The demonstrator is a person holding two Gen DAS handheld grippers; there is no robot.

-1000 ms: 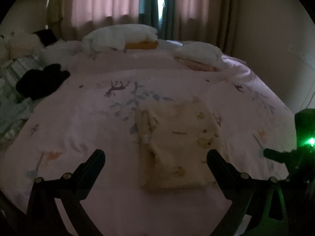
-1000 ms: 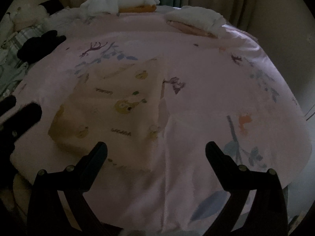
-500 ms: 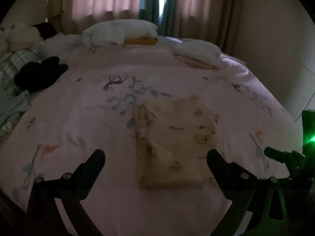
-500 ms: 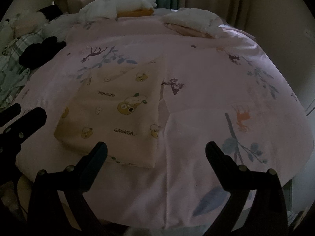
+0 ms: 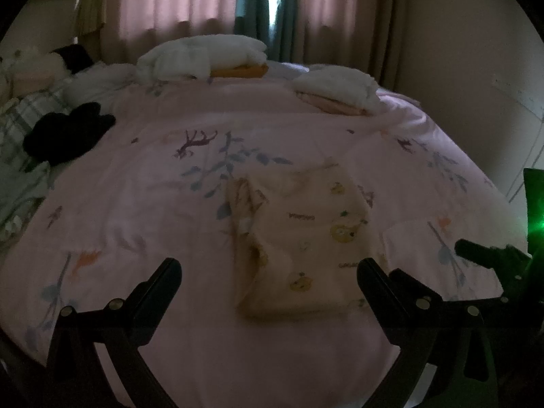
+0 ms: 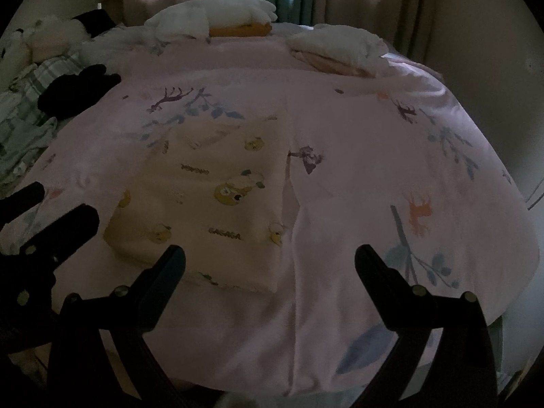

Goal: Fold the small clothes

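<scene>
A cream garment with yellow cartoon prints [image 5: 302, 241] lies folded into a flat rectangle on the pink bedspread [image 5: 142, 204]. It also shows in the right wrist view [image 6: 210, 200]. My left gripper [image 5: 268, 272] is open and empty, raised just in front of the garment's near edge. My right gripper [image 6: 270, 255] is open and empty, held above the garment's near right corner. The left gripper's fingers [image 6: 57, 227] show at the left edge of the right wrist view. The right gripper's body [image 5: 493, 258] shows at the right edge of the left wrist view.
White pillows lie at the head of the bed, one on an orange cushion [image 5: 204, 57] and one on a pink one [image 5: 336, 88]. A black garment [image 5: 68, 132] and a pile of plaid and pale clothes [image 5: 20, 156] lie at the left. Curtains hang behind.
Both grippers have drawn back and up from the bed, so the folded garment looks smaller and farther. The garment has not moved. Both grippers stay open.
</scene>
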